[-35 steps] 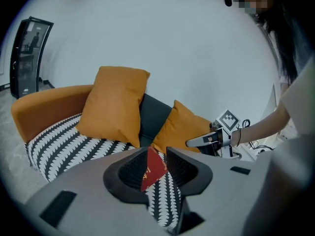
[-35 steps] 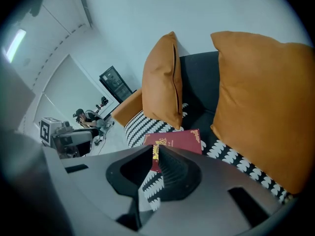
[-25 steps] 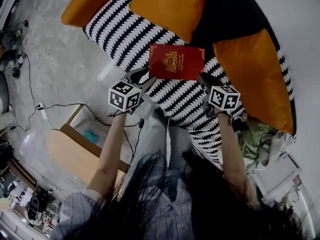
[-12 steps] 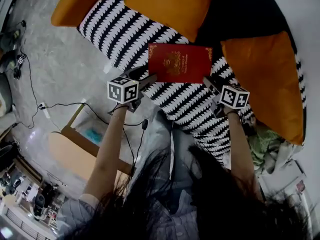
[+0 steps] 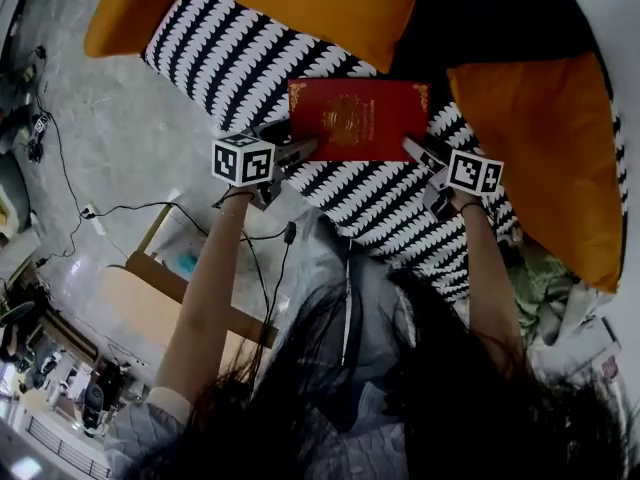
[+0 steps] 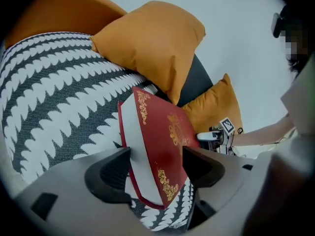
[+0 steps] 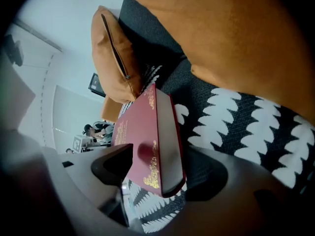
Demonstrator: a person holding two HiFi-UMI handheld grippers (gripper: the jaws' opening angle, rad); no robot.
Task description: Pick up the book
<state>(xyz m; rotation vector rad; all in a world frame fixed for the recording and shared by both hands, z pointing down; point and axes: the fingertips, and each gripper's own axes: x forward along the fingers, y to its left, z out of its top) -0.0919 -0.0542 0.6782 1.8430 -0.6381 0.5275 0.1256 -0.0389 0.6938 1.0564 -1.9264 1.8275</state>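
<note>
The left gripper (image 5: pixel 300 148) has just been opening, and its jaws now stand wide apart. The left short end of the book (image 5: pixel 357 118) sits between them, and I see no pad pressing on it. In the left gripper view the pale page edge faces one jaw of the left gripper (image 6: pixel 155 166) and the red cover faces the other. The right gripper (image 5: pixel 418 150) has also just been opening and is spread just as wide around the opposite short end. In its own view the right gripper (image 7: pixel 160 168) straddles that end of the book (image 7: pixel 142 136) without clamping it.

The book lies on the black-and-white patterned sofa seat (image 5: pixel 240 58), cover up, with the gold ornament showing. Its long axis runs across the head view from one gripper to the other.

The seat's front edge passes just below the left gripper, with the grey floor (image 5: pixel 110 138) beyond it. An orange cushion (image 5: pixel 330 3) sits close behind the book's far long edge. A second orange cushion (image 5: pixel 540 138) lies near its right end, just past the right gripper. Bare patterned seat stays open to the left of the book and along its near side toward the person.
</note>
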